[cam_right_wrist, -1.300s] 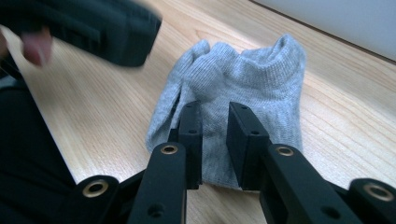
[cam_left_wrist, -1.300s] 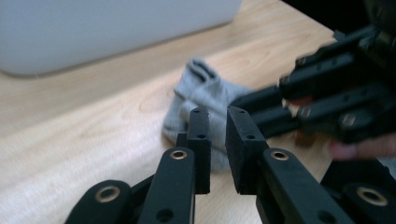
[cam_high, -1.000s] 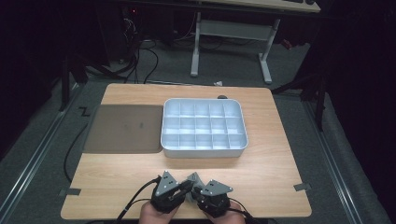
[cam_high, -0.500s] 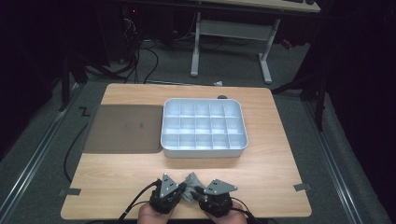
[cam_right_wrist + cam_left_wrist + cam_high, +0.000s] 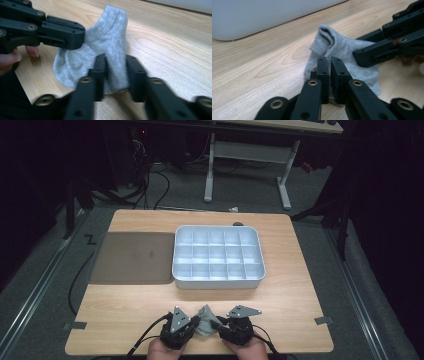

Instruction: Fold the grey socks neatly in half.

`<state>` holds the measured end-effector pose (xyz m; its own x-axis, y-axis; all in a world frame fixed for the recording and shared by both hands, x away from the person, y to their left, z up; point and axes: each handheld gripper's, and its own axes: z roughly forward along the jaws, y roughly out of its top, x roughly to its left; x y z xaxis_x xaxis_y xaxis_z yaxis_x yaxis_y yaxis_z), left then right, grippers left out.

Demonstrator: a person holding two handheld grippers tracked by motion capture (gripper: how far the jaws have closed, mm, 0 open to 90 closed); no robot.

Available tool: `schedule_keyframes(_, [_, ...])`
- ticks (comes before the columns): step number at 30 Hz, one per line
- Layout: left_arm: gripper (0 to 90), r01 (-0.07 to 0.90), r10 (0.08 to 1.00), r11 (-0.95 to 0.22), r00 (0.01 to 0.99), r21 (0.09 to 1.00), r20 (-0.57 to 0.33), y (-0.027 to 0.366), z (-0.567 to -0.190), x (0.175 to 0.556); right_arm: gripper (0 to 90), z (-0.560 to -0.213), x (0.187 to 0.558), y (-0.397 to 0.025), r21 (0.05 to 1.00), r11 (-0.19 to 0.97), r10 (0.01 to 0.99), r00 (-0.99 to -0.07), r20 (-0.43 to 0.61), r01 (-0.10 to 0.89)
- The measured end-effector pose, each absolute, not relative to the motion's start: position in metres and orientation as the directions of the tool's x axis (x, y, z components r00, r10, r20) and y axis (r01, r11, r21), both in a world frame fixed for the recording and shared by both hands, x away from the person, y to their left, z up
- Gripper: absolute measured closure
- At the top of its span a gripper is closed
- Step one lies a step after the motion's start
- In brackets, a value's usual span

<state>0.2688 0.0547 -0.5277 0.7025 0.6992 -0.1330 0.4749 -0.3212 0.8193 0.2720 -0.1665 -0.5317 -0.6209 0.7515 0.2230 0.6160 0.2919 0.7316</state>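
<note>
Two grippers at the near edge of a wooden worktop (image 5: 300, 315), both fastened on one small grey sock (image 5: 205, 316). Left gripper (image 5: 330, 67) with fingers (image 5: 323, 75) nearly shut, pinching a thin fold of the sock's lower part. Right gripper (image 5: 115, 66) with fingers (image 5: 133, 72) a little further apart, clamped on a thicker upright fold of the same sock. Sock bunched and partly lifted between them, one end standing up, the rest resting on the wood; seen from above, just between the two grippers (image 5: 176, 326) (image 5: 239, 324), close to the person's hands at the bottom edge.

Early stage, by the look of it: sock gripped but not yet folded flat, moved or stowed. Likely left to do: shaping it and carrying it forward, perhaps into the tray, though the goal can only be guessed.

One pale grey tray (image 5: 176, 257) in the middle of the worktop, well apart from the sock, divided into a grid of small compartments. Every visible compartment empty. Beside it on the left, touching or nearly so, a dark flat mat (image 5: 132, 257), also bare.
</note>
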Motion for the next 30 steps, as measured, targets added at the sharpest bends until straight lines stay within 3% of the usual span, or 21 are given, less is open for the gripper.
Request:
schedule_keyframes(4, [78.9,0.439,0.673,-0.308,0.727,0.844,-0.133,0.048,-0.518,0.26,81.0,-0.531,0.269,-0.164,0.741,0.309,0.754,-0.628,0.192,0.597])
schedule_keyframes(14, [89.4,0.466,0.691,-0.37,0.716,0.804,-0.098,0.04,-0.532,0.26,82.2,-0.525,0.264,-0.166,0.757,0.307,0.74,-0.645,0.192,0.577])
schedule_keyframes(20, [90.0,0.462,0.688,-0.383,0.721,0.8,-0.087,0.039,-0.533,0.262,82.1,-0.513,0.252,-0.161,0.779,0.323,0.719,-0.675,0.168,0.537])
schedule_keyframes(22, [90.0,0.463,0.687,-0.38,0.721,0.8,-0.091,0.04,-0.533,0.262,79.5,-0.514,0.252,-0.16,0.775,0.333,0.725,-0.671,0.153,0.536])
schedule_keyframes(23, [90.0,0.465,0.686,-0.38,0.721,0.8,-0.093,0.04,-0.533,0.263,70.9,-0.511,0.254,-0.165,0.785,0.303,0.722,-0.668,0.181,0.541])
schedule_keyframes(30, [90.0,0.469,0.679,-0.376,0.727,0.799,-0.107,0.042,-0.533,0.264,62.7,-0.5,0.261,-0.189,0.821,0.237,0.777,-0.609,0.161,0.519])
